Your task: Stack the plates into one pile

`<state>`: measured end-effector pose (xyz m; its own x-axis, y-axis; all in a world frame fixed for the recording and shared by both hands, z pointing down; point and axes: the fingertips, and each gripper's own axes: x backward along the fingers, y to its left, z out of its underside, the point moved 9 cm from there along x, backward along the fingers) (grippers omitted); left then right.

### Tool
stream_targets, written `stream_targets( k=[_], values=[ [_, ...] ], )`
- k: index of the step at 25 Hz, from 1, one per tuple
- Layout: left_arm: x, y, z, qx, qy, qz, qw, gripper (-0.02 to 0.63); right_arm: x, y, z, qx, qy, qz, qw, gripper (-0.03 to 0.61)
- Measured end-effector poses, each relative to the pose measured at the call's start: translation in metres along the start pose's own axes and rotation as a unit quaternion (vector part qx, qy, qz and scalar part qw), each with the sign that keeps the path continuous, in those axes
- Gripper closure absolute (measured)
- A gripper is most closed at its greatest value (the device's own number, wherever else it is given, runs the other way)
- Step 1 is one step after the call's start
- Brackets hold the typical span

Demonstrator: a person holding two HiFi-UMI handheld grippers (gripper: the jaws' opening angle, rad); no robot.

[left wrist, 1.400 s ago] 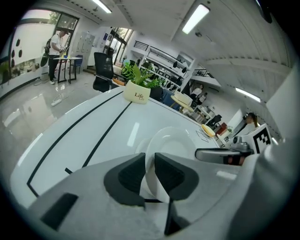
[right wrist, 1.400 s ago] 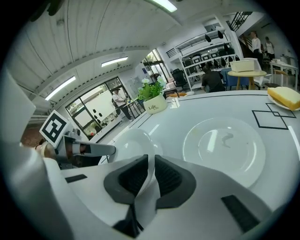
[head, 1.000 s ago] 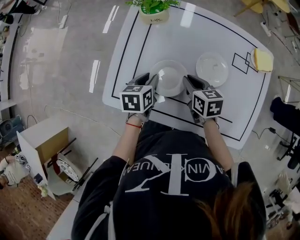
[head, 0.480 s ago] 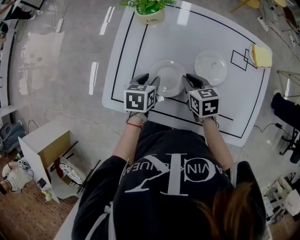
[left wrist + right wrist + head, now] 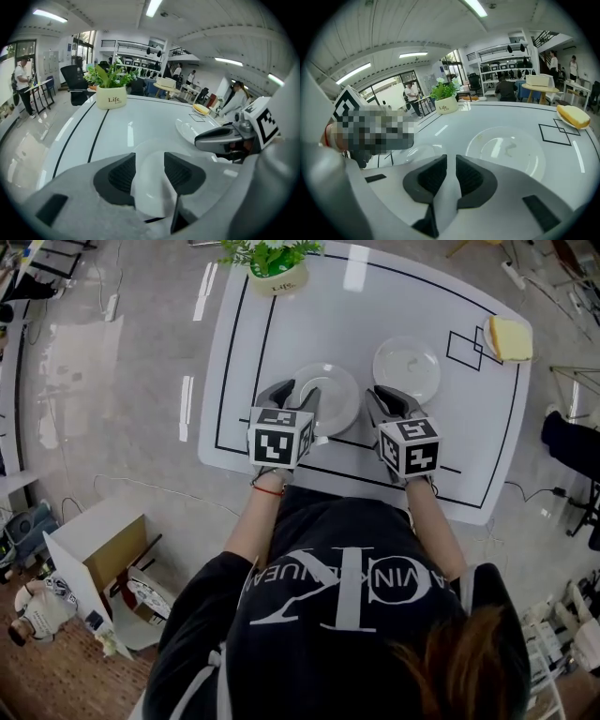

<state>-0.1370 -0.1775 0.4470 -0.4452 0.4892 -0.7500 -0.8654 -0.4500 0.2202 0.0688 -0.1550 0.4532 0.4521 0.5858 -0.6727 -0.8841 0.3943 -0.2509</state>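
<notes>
left gripper [image 5: 292, 395] has just been opening; its fingers stand wide, the near plate's [image 5: 330, 401] 9 o'clock rim loose between them. nothing stacked yet: the other plate [image 5: 406, 369] lies apart at 2 o'clock on the table [image 5: 422, 296]. right gripper [image 5: 386, 401], fingers narrowly apart, holds nothing.

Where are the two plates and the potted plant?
Left plate [image 5: 336, 401]: head view, on its bare centre.
Right plate [image 5: 406, 369]: head view, on its centre.
Potted plant [image 5: 277, 279]: head view, on its white pot.
</notes>
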Motion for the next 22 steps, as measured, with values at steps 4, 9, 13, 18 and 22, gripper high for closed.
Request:
stream_targets(
  k=[4, 9, 13, 18, 22],
  values=[
    [-0.014, -0.023, -0.016, -0.028, -0.004, 0.035, 0.9990, 0.417, 0.016, -0.019, 0.005, -0.023, -0.014, 0.027, 0.999, 0.517],
    [-0.029, -0.048, -0.033, -0.060, -0.003, 0.068, 0.9959, 0.417, 0.038, -0.043, 0.015, -0.059, -0.029, 0.063, 0.996, 0.514],
    [-0.041, -0.064, -0.045, -0.068, -0.001, 0.091, 0.9936, 0.419, 0.052, -0.061, 0.024, -0.087, -0.038, 0.087, 0.992, 0.511],
    [-0.058, -0.079, -0.055, -0.075, 0.004, 0.113, 0.9908, 0.419, 0.064, -0.080, 0.033, -0.116, -0.046, 0.111, 0.986, 0.499],
    [-0.070, -0.087, -0.066, -0.087, 0.009, 0.119, 0.9890, 0.416, 0.068, -0.093, 0.034, -0.130, -0.049, 0.124, 0.983, 0.492]
  ],
)
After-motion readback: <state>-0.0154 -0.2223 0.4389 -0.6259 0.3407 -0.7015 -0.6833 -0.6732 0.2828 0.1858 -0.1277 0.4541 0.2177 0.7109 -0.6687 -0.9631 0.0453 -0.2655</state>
